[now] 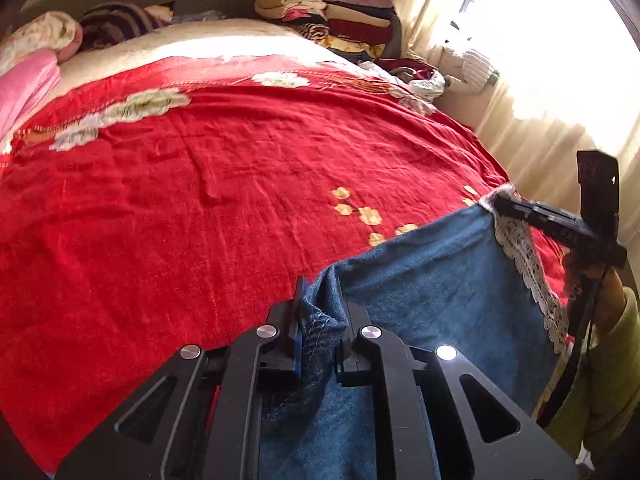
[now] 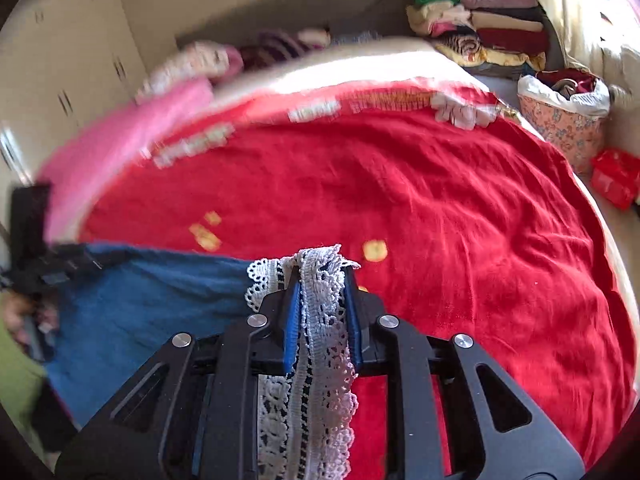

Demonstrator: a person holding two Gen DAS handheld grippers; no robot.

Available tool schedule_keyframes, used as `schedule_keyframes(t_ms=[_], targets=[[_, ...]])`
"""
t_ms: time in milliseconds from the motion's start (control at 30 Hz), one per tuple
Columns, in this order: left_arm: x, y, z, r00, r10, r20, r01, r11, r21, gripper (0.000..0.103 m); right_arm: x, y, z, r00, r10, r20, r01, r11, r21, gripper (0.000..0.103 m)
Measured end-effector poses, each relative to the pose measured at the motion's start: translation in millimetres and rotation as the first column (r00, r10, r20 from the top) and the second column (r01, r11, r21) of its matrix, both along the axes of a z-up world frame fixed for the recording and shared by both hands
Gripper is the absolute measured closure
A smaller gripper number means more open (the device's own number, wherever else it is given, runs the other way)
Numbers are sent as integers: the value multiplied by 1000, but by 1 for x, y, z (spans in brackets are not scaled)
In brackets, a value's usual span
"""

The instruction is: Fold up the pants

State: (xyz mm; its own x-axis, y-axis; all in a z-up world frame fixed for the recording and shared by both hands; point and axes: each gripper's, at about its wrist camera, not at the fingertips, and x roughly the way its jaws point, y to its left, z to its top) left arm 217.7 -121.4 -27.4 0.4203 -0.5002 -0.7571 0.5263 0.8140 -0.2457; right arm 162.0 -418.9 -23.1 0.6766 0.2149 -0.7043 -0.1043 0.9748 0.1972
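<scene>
Blurring hides left hand-held gripper [image 2: 60,264]; pants [image 2: 160,300] cut off below.

Bed with red blanket [image 1: 200,168], cream wardrobe [image 2: 60,60], bright curtained window [image 1: 540,40]

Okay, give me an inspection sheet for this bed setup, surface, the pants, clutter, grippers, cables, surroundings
Surface: red bedspread with pale flower patterns, wrinkled, mostly bare.
Job's things: blue denim pants with white lace trim, stretched between the two grippers at the near edge of the bed.
Clutter: stack of folded clothes at the far corner; pink blanket on the left; floral basket of laundry by the bed.
Grippers: left gripper shut on denim; right gripper shut on the lace trim.
Cables: black cable hanging beside the right gripper.
Surroundings: bright curtained window; cupboards.
</scene>
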Motion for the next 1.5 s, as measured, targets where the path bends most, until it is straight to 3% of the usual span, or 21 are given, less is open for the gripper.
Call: schedule_keyframes(t_ms=[133,167,233,300,367,433,467,500,567,700,767,933,1133,1367,1500], targets=[[5,-2,-20,1000,28,-14,-28,999,39,84,6,0,-16,999,-14,-47,11,999,-52,81],[4,-2,-23,999,32,-6,-32,999,43,82,4,-1,-15,999,-26,-39,24,997,-67,68],[5,0,-24,999,43,-10,-43,999,26,79,-1,-5,-16,998,-59,-18,57,993,-102,54],[3,5,-18,997,72,8,-73,997,29,61,-7,-15,-15,995,-100,0,99,993,-58,49],[-3,12,-9,993,107,41,-108,993,44,50,-17,-26,-11,988,-154,29,155,988,-24,42],[-13,22,3,989,132,66,-134,990,31,49,-29,-37,-5,978,-201,61,201,980,7,40],[-18,27,8,986,146,79,-148,989,27,45,-34,-43,-2,971,-225,75,224,974,25,38],[-25,34,15,981,165,98,-168,986,23,34,-40,-50,2,964,-251,90,248,968,50,37],[-37,44,23,974,190,122,-192,981,10,25,-50,-61,8,951,-292,99,284,955,89,31],[-69,58,34,967,195,163,-200,980,15,20,-71,-61,23,940,-318,125,307,946,105,24],[-81,63,35,964,198,175,-207,978,35,10,-84,-55,32,939,-310,150,297,950,99,20],[-109,75,39,965,185,186,-195,980,36,10,-113,-35,43,953,-260,157,250,965,86,16],[-137,89,40,970,174,166,-180,983,20,10,-136,-15,33,981,-184,63,176,977,118,16],[-164,103,29,970,168,176,-186,979,88,10,-162,-11,-2,978,-185,-94,197,969,149,17],[-167,112,18,966,193,173,-218,966,137,10,-164,-9,-11,975,-182,-128,205,958,202,22]])
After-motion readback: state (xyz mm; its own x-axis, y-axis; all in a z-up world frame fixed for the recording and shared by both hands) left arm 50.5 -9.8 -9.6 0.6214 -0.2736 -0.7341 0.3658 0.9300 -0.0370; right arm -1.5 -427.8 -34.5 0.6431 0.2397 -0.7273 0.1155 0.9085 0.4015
